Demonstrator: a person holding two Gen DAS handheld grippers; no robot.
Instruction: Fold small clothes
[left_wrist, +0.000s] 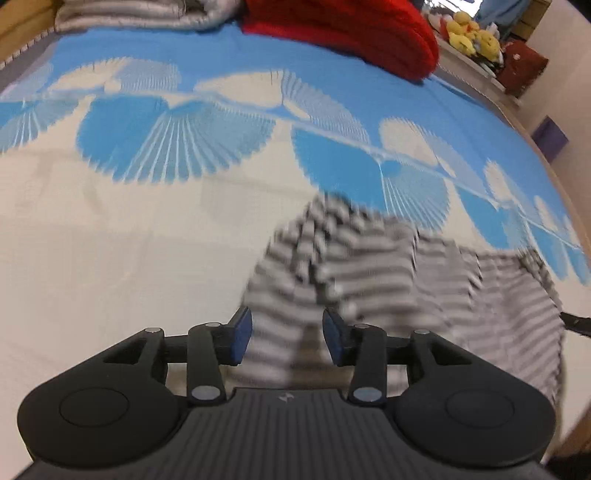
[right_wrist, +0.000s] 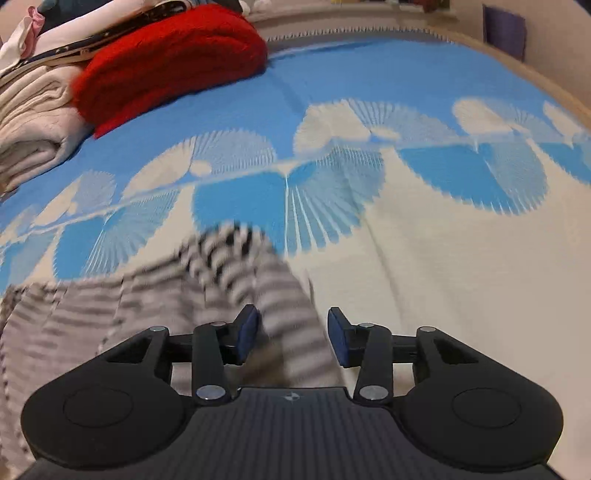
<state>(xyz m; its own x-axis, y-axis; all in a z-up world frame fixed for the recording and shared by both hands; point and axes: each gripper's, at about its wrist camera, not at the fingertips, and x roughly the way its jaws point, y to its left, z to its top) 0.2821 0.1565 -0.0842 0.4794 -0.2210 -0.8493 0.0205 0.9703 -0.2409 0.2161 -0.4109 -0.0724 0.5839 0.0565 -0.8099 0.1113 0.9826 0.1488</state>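
Note:
A small grey-and-white striped garment (left_wrist: 388, 273) lies rumpled on the blue-and-cream bedspread (left_wrist: 110, 240). It looks blurred in both views. My left gripper (left_wrist: 288, 338) is open just above the garment's left part. Striped cloth shows in the gap between its blue pads (left_wrist: 242, 338), and neither pad presses on it. In the right wrist view the same garment (right_wrist: 147, 306) spreads to the left. My right gripper (right_wrist: 291, 334) stands open over the garment's right end, with a striped strip running between the pads (right_wrist: 338, 338) and not pinched.
A red knitted bundle (left_wrist: 351, 29) (right_wrist: 166, 55) sits at the far side of the bed. Folded pale blankets (left_wrist: 140, 14) (right_wrist: 33, 122) lie beside it. Yellow plush toys (left_wrist: 472, 33) stand on a shelf beyond. The bed's edge (left_wrist: 569, 206) curves along the right.

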